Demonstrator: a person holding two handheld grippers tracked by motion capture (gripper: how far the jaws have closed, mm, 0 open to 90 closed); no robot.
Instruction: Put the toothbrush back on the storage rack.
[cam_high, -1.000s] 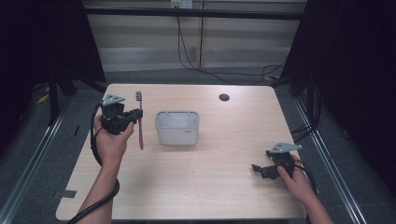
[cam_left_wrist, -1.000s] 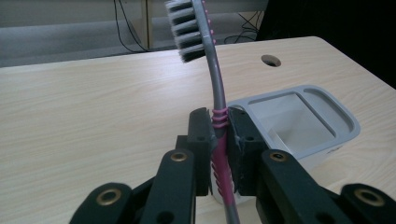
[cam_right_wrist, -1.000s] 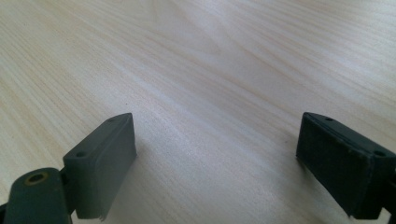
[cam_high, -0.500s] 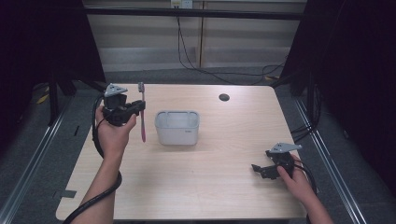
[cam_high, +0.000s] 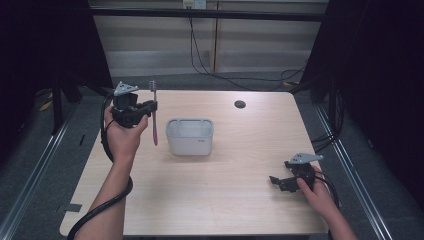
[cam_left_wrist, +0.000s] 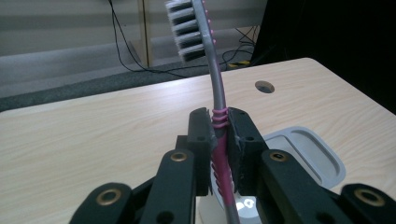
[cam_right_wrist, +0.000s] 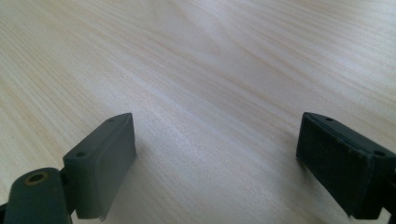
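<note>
A pink and grey toothbrush (cam_high: 154, 115) hangs upright in the air at the table's left, bristles on top. My left gripper (cam_high: 150, 106) is shut on its handle; in the left gripper view the jaws clamp the ribbed pink grip of the toothbrush (cam_left_wrist: 217, 116), with my left gripper (cam_left_wrist: 218, 128) tilted over the table. A grey two-compartment holder (cam_high: 190, 136) stands just right of the brush, and its rim (cam_left_wrist: 322, 154) shows below the jaws. My right gripper (cam_high: 278, 182) rests low near the front right edge, and my right gripper (cam_right_wrist: 215, 158) stands open over bare wood.
The light wooden table (cam_high: 235, 200) has a round dark cable hole (cam_high: 240, 104) at the back. Cables trail from both grippers and across the floor behind. Dark curtains and metal rails flank the table on both sides.
My left hand has lifted the toothbrush and carried it a little toward the holder, swinging it more upright. The right hand has kept still.
</note>
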